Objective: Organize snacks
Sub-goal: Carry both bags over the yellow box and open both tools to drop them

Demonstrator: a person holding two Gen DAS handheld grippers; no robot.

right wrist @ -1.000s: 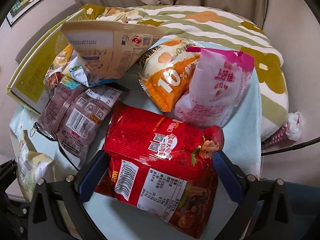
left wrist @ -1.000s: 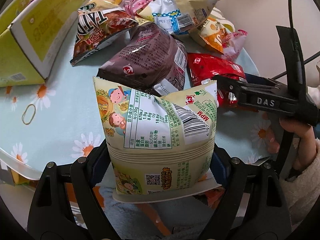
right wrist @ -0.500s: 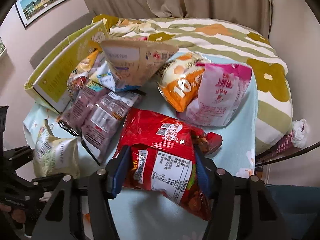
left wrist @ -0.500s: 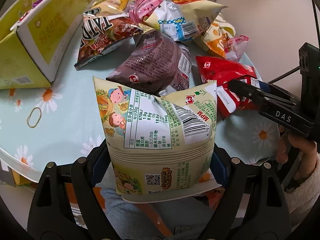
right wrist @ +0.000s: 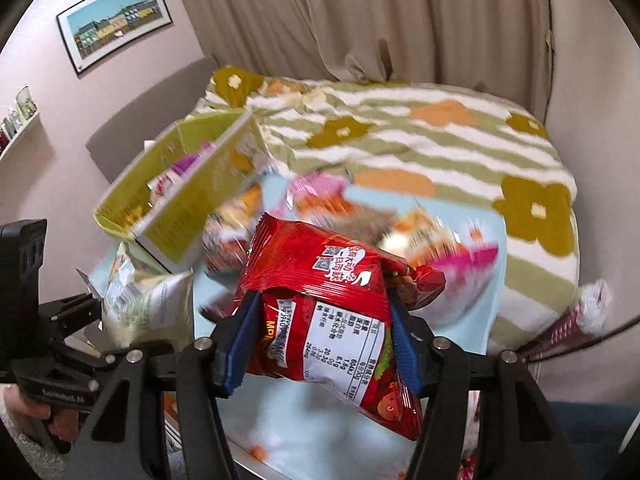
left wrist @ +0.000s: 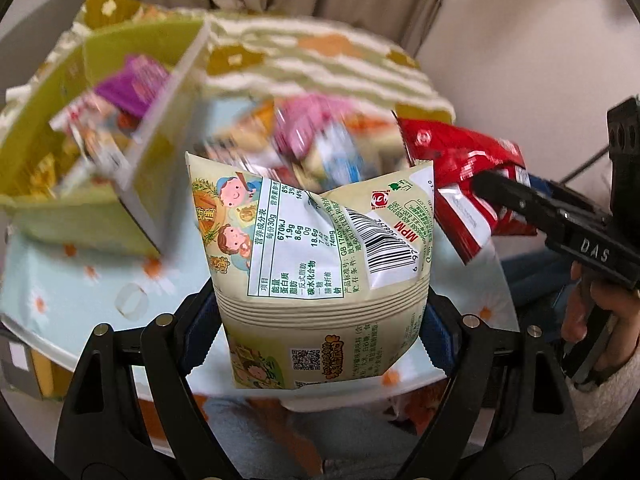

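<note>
My left gripper (left wrist: 320,316) is shut on a pale yellow-green snack bag (left wrist: 316,248), held upright above the table. In the right wrist view my right gripper (right wrist: 324,340) is shut on a red snack bag (right wrist: 320,280), lifted off the table; the same red snack bag (left wrist: 464,168) shows at the right of the left wrist view with the right gripper (left wrist: 500,188) on it. The pale bag (right wrist: 144,304) also appears at the left of the right wrist view. A yellow-green open box (left wrist: 132,168) holding several snack packs stands at the back left. More snack bags (left wrist: 312,140) lie blurred behind.
The round table (left wrist: 80,280) has a light blue daisy cloth. A bed with a green-striped flower blanket (right wrist: 420,136) lies behind it, with curtains (right wrist: 380,20) beyond. A person's hand (left wrist: 600,304) holds the right gripper's handle. A rubber band (left wrist: 130,306) lies on the cloth.
The right gripper closed on the red bag and lifted it off the table. Both grippers have risen with their bags, and the views now tilt up toward the box and bed.
</note>
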